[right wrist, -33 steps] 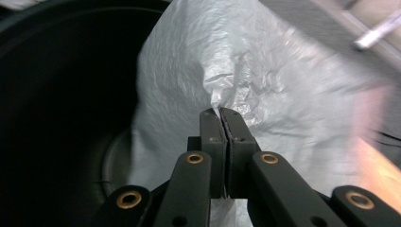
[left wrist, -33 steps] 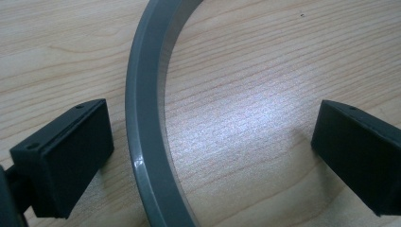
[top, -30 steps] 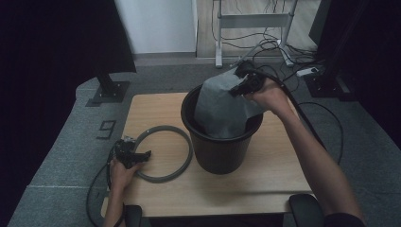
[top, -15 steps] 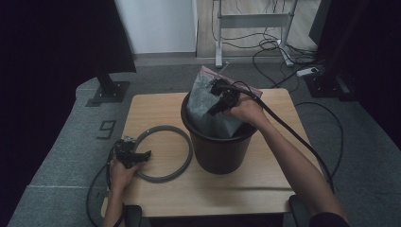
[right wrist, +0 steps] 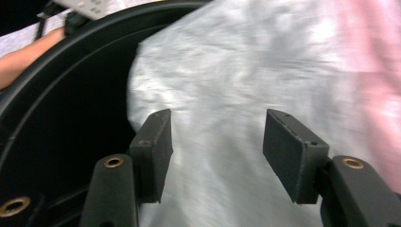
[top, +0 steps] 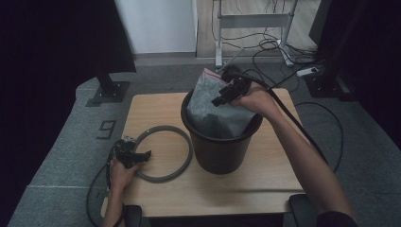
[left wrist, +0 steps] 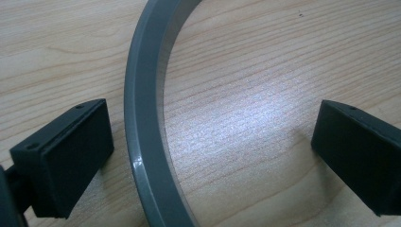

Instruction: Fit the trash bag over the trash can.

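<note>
A black bucket [top: 220,149] stands on the wooden table [top: 265,189], and a grey plastic bag [top: 215,116] with a pink top edge sticks out of it. Over the bucket's rim my right gripper [top: 218,98] points into the bag [right wrist: 265,66]; its jaws have just been opening and stand apart in front of the plastic, with nothing pinched between the pads [right wrist: 153,151]. To the left a grey ring [top: 165,153] lies flat on the table. My left gripper [top: 138,154] rests at the ring's near-left edge, open, with the ring's band [left wrist: 144,142] between its jaws and untouched.
Cables trail on the grey floor behind the table and from the right gripper along the forearm. A metal stand [top: 253,21] is at the back, a dark monitor foot [top: 108,90] at the back left. Bare wood lies in front of the bucket.
The right gripper swung from the bucket's back right to over its middle, carrying the bag's top, then let it go. Its jaws now stand apart. The left hand stayed still.
</note>
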Tool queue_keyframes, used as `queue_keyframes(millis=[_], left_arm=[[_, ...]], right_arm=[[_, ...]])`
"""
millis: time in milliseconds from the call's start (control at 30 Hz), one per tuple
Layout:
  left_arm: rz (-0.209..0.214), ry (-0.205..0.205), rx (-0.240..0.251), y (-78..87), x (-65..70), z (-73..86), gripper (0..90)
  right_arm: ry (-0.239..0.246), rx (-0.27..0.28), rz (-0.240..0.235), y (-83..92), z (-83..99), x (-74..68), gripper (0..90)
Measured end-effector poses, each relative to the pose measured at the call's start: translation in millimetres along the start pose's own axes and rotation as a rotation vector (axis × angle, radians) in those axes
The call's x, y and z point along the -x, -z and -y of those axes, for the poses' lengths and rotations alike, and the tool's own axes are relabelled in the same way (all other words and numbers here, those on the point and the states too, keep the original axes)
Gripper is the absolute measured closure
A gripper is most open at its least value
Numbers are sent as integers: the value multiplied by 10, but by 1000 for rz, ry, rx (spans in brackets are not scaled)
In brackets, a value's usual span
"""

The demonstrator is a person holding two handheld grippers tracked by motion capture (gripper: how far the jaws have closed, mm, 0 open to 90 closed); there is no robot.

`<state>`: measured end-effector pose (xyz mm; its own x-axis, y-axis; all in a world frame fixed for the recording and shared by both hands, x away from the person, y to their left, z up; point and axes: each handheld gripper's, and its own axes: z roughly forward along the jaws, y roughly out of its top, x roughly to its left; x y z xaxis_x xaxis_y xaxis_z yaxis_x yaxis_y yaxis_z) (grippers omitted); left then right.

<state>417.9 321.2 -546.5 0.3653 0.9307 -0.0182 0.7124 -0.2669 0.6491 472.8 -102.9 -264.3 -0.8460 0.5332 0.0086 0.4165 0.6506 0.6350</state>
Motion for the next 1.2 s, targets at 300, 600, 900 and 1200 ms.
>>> queue_keyframes(millis=[300,600,900,1200], left_arm=[[10,-12,-33,28,-1,-13,0],[-17,-30,-25,169,28,-100,75],[-14,-82,-54,308,166,-211,136],[67,-129,-36,602,314,-444,141]], right_arm=[[-55,16,148,335,113,292,397],[-58,15,169,458,292,413,595],[-33,50,132,531,388,361,779],[61,15,31,395,373,195,704]])
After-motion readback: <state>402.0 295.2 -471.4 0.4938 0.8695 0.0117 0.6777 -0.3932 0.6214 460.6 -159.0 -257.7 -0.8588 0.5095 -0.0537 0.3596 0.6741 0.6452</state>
